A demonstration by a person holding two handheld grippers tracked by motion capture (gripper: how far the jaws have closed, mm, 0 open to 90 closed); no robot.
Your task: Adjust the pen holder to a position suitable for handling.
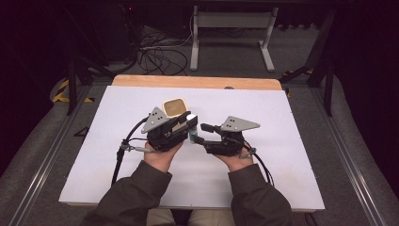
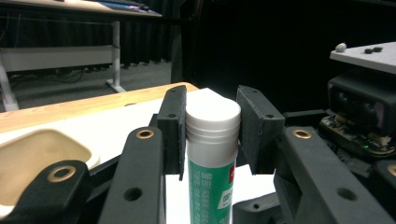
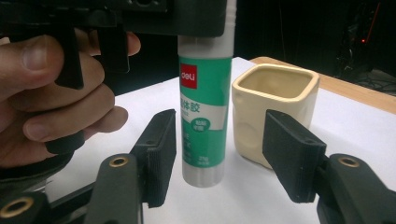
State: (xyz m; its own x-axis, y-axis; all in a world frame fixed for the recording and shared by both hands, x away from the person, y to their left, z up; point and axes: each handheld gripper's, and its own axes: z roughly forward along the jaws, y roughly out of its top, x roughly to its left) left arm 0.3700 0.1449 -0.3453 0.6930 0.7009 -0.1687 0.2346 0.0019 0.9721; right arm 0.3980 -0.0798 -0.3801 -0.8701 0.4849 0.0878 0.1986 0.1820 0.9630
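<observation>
A glue stick point(image 1: 192, 134) with a green label and a white cap hangs upright just above the white table sheet point(image 1: 282, 150). My left gripper point(image 1: 190, 120) is shut on its cap; in the left gripper view both pads press the cap point(image 2: 213, 119). My right gripper point(image 1: 201, 133) comes in from the right, its jaws on either side of the stick's lower body point(image 3: 203, 107). Its near pad sits close beside the label while the other pad stands well clear, so it is open point(image 3: 226, 156). A cream square cup point(image 1: 173, 107) stands just behind the stick.
The cup point(image 3: 275, 112) is empty and lies close to the right gripper's far jaw. The table's wooden edge point(image 1: 197, 81) runs along the back. Beyond it, on the floor, are a white desk frame point(image 1: 230, 28) and loose cables point(image 1: 155, 54).
</observation>
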